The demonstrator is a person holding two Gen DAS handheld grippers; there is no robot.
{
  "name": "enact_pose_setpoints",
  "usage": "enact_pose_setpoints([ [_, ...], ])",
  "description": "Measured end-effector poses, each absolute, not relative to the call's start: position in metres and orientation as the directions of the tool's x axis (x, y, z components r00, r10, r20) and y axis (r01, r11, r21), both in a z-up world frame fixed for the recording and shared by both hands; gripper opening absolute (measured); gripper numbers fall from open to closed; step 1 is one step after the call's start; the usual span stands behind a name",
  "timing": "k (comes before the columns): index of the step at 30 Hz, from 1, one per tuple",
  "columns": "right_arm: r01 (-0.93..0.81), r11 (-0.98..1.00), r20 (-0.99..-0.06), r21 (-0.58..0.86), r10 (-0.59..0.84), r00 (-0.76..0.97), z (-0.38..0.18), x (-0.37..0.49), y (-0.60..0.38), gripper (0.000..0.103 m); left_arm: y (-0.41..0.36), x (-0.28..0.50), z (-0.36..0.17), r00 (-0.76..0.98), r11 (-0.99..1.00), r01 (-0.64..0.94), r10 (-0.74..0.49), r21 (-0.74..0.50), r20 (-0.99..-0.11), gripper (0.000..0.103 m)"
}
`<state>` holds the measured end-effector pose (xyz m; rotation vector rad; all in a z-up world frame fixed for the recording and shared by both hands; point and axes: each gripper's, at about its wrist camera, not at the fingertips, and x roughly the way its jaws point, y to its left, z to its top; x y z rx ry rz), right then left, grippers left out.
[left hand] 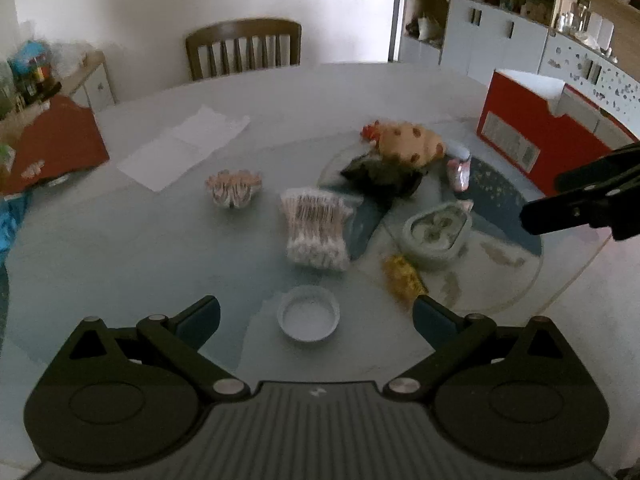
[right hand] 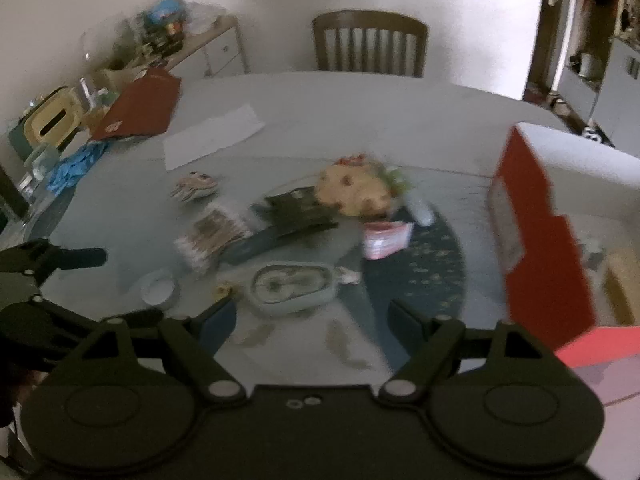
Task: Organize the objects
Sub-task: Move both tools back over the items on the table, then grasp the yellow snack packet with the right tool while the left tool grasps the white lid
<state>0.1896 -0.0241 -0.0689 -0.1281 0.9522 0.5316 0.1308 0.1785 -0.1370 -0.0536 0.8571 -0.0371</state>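
Note:
My left gripper [left hand: 316, 312] stands wide open low over the glass table, its fingers either side of a small white round lid [left hand: 308, 314] without touching it. Beyond the lid lie a bag of cotton swabs [left hand: 316, 232], a striped shell-like piece [left hand: 234, 188], a pale green oval container [left hand: 436, 232], a yellow wrapped item [left hand: 402, 276], a spotted plush toy [left hand: 412, 142], a dark green object [left hand: 380, 174] and a small pink bottle [left hand: 460, 168]. My right gripper [right hand: 312, 312] is open and empty, just short of the oval container [right hand: 294, 284].
A red box [left hand: 532, 132] stands at the table's right side, close to the right gripper's arm [left hand: 580, 200]. A white paper sheet [left hand: 184, 148] lies at the back left. A wooden chair [left hand: 244, 48] faces the far edge. Clutter and a red folder [right hand: 140, 108] fill the left.

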Motion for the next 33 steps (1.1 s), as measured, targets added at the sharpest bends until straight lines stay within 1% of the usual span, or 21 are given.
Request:
enact_pose_setpoints([
  [5, -0.480, 0.860, -0.827, 0.174, 0.392, 0.402, -0.084, 0.194, 0.001, 0.082, 0.180, 0.135, -0.150, 0.649, 0.998, 0.024, -0.060, -0.059, -0.759, 0.103],
  [9, -0.460, 0.874, -0.861, 0.156, 0.348, 0.371, -0.099, 0.195, 0.022, 0.082, 0.179, 0.138, -0.158, 0.650, 0.999, 0.025, -0.039, -0.030, -0.759, 0.103],
  [13, -0.423, 0.889, -0.883, 0.176, 0.332, 0.331, -0.112, 0.199, 0.033, 0.081, 0.183, 0.142, -0.164, 0.643, 1.000, 0.008, -0.022, -0.021, -0.766, 0.103],
  [20, -0.364, 0.906, -0.897, 0.215, 0.331, 0.292, -0.123, 0.207, 0.043, 0.079, 0.187, 0.145, -0.170, 0.642, 1.000, 0.005, -0.020, -0.022, -0.766, 0.102],
  [21, -0.362, 0.907, -0.899, 0.215, 0.328, 0.289, -0.124, 0.207, 0.044, 0.077, 0.187, 0.146, -0.171, 0.641, 1.000, 0.003, -0.023, -0.027, -0.767, 0.101],
  [22, -0.361, 0.907, -0.901, 0.218, 0.329, 0.284, -0.125, 0.207, 0.046, 0.067, 0.187, 0.147, -0.171, 0.640, 1.000, 0.001, -0.024, -0.031, -0.768, 0.098],
  [23, -0.363, 0.907, -0.900, 0.214, 0.327, 0.288, -0.125, 0.207, 0.047, 0.063, 0.187, 0.147, -0.171, 0.639, 0.999, -0.001, -0.024, -0.032, -0.769, 0.096],
  [24, -0.366, 0.907, -0.901, 0.210, 0.325, 0.287, -0.124, 0.208, 0.049, 0.056, 0.187, 0.148, -0.171, 0.638, 0.999, -0.001, -0.026, -0.034, -0.769, 0.092],
  [26, -0.365, 0.904, -0.900, 0.220, 0.333, 0.281, -0.124, 0.209, 0.051, 0.054, 0.188, 0.147, -0.171, 0.643, 0.999, 0.001, -0.029, -0.037, -0.765, 0.088],
  [27, -0.365, 0.906, -0.901, 0.216, 0.329, 0.283, -0.124, 0.209, 0.052, 0.053, 0.187, 0.147, -0.170, 0.646, 0.999, 0.003, -0.030, -0.037, -0.763, 0.082],
  [28, -0.369, 0.906, -0.902, 0.207, 0.323, 0.286, -0.124, 0.209, 0.053, 0.049, 0.187, 0.147, -0.169, 0.649, 0.999, 0.006, -0.031, -0.036, -0.760, 0.077],
  [29, -0.372, 0.907, -0.904, 0.199, 0.317, 0.287, -0.123, 0.209, 0.054, 0.046, 0.186, 0.147, -0.169, 0.650, 0.999, 0.009, -0.033, -0.036, -0.760, 0.075],
  [31, -0.376, 0.906, -0.905, 0.196, 0.315, 0.286, -0.123, 0.209, 0.056, 0.037, 0.185, 0.147, -0.168, 0.651, 0.999, 0.015, -0.038, -0.036, -0.758, 0.068],
  [32, -0.376, 0.906, -0.906, 0.194, 0.312, 0.285, -0.123, 0.209, 0.057, 0.036, 0.185, 0.147, -0.167, 0.652, 0.999, 0.018, -0.039, -0.036, -0.757, 0.065],
  [33, -0.378, 0.907, -0.907, 0.187, 0.307, 0.288, -0.123, 0.209, 0.058, 0.032, 0.184, 0.147, -0.166, 0.652, 0.999, 0.020, -0.040, -0.035, -0.757, 0.058],
])
